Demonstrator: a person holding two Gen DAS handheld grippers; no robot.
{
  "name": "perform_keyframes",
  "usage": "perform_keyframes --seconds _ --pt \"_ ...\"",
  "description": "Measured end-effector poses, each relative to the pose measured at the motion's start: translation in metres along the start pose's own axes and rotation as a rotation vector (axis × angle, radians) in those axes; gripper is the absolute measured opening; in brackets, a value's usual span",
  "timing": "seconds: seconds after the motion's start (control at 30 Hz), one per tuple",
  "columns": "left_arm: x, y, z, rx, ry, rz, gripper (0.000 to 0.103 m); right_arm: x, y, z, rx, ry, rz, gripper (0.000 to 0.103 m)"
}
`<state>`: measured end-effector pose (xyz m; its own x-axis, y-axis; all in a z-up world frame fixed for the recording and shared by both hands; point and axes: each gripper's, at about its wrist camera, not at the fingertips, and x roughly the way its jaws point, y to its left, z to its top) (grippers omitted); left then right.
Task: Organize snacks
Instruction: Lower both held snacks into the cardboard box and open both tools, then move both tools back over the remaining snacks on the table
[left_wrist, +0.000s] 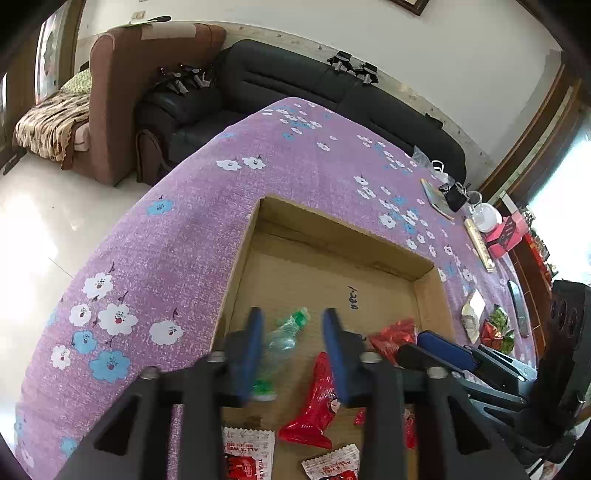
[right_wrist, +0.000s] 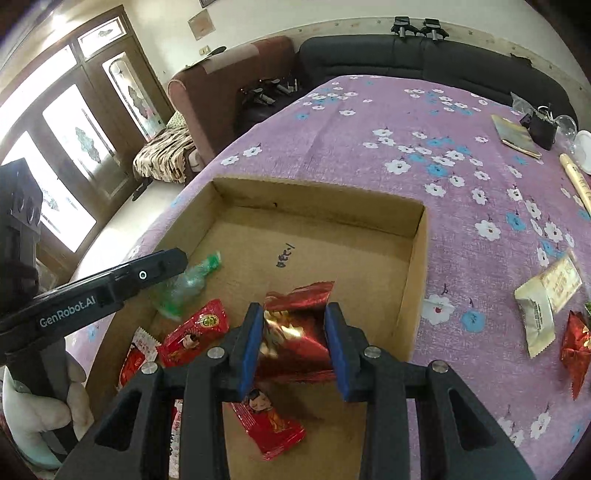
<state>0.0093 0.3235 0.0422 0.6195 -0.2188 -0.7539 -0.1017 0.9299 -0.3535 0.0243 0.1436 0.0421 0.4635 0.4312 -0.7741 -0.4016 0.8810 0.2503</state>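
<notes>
We see both grippers over a shallow cardboard box (right_wrist: 417, 258) that sits on a tabletop (right_wrist: 369, 122) covered in a purple flowered cloth. Our right gripper (right_wrist: 295, 343) has its blue fingers (right_wrist: 249, 347) pinching a shiny red snack packet (right_wrist: 295, 332), held above the box floor. Our left gripper (left_wrist: 293, 354) has its fingers (left_wrist: 251, 354) spread apart, with a green see-through wrapper (left_wrist: 284, 332) showing between them, down in the box and not pressed by them. Several other red packets (right_wrist: 195, 332) lie on the box floor near its close side. Outside the box, on the cloth to the right, a cream packet (right_wrist: 546, 299) lies just beside another red foil packet (right_wrist: 576, 350).
</notes>
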Motion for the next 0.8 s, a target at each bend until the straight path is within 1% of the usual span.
perform_keyframes --seconds 0.07,0.13,0.27,0.33,0.37,0.43,0.47,0.53,0.6,0.63,0.8 --pt "-0.004 0.0 0.0 -0.009 -0.01 -0.005 0.045 -0.005 -0.002 0.0 0.007 -0.011 0.006 0.036" --pt "-0.01 -0.001 0.0 -0.016 -0.021 -0.014 0.048 -0.013 -0.005 0.0 0.015 -0.025 0.014 0.04" --pt "-0.029 -0.013 -0.002 -0.007 -0.05 -0.028 0.052 -0.035 -0.016 -0.003 0.036 -0.057 0.021 0.041" --pt "-0.04 -0.024 -0.004 0.008 -0.063 -0.042 0.064 -0.048 -0.026 -0.006 0.052 -0.076 0.018 0.045" --pt "-0.046 -0.033 -0.006 0.022 -0.069 -0.053 0.067 -0.054 -0.03 -0.008 0.059 -0.083 0.015 0.046" --pt "-0.055 -0.05 -0.011 0.055 -0.072 -0.077 0.076 -0.069 -0.045 -0.015 0.076 -0.103 0.003 0.051" --pt "-0.058 -0.059 -0.014 0.071 -0.07 -0.091 0.078 -0.078 -0.053 -0.02 0.084 -0.114 -0.007 0.051" --pt "-0.061 -0.081 -0.022 0.108 -0.052 -0.134 0.088 -0.094 -0.072 -0.031 0.101 -0.133 -0.038 0.054" --pt "-0.06 -0.105 -0.032 0.141 -0.02 -0.189 0.093 -0.11 -0.093 -0.042 0.123 -0.152 -0.072 0.057" --pt "-0.057 -0.122 -0.039 0.164 0.005 -0.224 0.093 -0.119 -0.107 -0.049 0.141 -0.162 -0.096 0.058" --pt "-0.035 -0.186 -0.073 0.251 0.123 -0.34 0.094 -0.15 -0.175 -0.08 0.263 -0.191 -0.174 0.059"
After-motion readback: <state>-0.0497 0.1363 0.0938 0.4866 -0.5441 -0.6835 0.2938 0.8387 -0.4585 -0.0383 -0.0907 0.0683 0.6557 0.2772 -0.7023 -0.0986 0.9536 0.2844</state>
